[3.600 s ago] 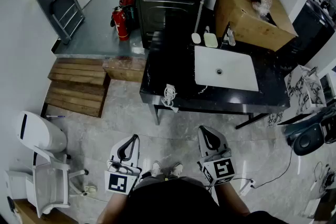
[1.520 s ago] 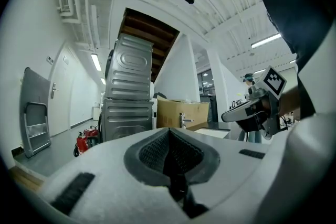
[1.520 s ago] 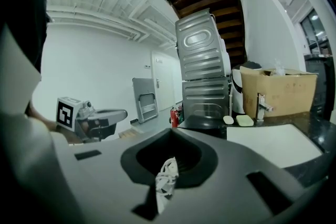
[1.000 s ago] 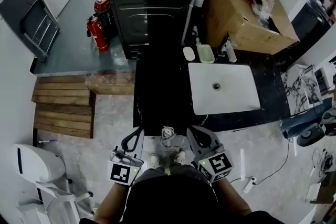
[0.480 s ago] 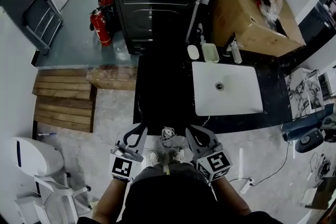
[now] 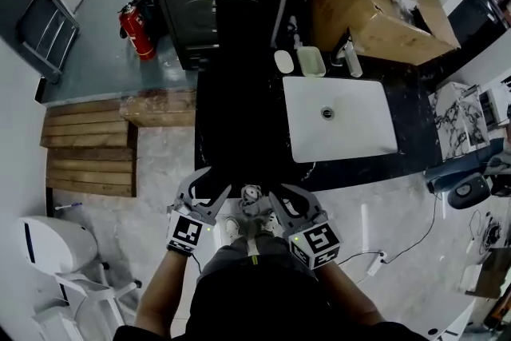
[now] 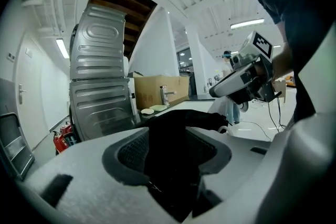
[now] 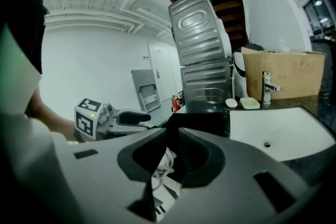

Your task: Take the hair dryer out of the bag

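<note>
Table (image 6: 239, 132), black with a white sink (image 6: 339, 128) set in it, carries what looks like a dark, soft bag (image 7: 178, 128) at its near edge, where a pale bundled cord (image 6: 251, 194) hangs. The hair dryer is hidden, presumably inside the bag. It is likely rigid and fairly light, best taken by its handle once the limp bag is pinned. The left hand-held gripper (image 6: 214, 184) and the right hand-held gripper (image 6: 281, 200) flank the cord. Their jaws have just been opening, the left moderately and the right narrowly, and neither grips anything.
</note>
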Motion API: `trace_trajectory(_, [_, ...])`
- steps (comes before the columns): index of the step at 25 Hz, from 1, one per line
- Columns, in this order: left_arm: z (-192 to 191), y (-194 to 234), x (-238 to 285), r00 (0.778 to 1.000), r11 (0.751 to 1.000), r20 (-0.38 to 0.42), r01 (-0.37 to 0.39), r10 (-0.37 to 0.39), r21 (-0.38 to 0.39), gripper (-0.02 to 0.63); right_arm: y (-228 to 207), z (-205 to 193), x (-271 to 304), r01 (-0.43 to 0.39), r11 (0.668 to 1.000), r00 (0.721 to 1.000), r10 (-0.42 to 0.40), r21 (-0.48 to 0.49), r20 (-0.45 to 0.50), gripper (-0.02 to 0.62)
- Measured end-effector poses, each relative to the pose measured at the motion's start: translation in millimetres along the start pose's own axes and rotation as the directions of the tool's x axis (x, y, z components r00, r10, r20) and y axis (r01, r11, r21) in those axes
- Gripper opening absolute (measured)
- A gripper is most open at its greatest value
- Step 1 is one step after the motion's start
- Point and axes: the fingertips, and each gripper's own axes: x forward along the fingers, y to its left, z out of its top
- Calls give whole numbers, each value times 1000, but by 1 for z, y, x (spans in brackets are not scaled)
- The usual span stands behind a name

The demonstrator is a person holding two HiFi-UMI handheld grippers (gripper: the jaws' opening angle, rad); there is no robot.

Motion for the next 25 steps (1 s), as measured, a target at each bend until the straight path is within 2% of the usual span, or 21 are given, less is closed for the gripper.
trace_trajectory(5, [-36, -6, 12, 994, 994, -71, 93, -89, 60, 261, 8, -12, 5, 6, 1000, 1000, -6, 10, -30, 84])
trace_trajectory(11, [-55, -3, 29, 987, 984, -118, 126, -112, 126, 278, 25, -29, 12, -15, 1000, 996, 17, 25, -84, 153])
trace_trajectory(18, [-55, -1, 36, 979, 983, -167, 140, -119, 123, 279, 40, -47, 22, -32, 999, 991, 36, 35, -131, 206])
trace_trajectory(22, [-66, 0, 47, 960, 977, -240, 177, -144, 120, 282, 42, -55, 30, -31, 999, 987, 38, 45, -159, 227])
trace_trajectory(25, [-66, -3, 50, 953, 974, -255, 195, -162, 113, 282, 39, -59, 35, -12, 999, 985, 20, 51, -171, 255])
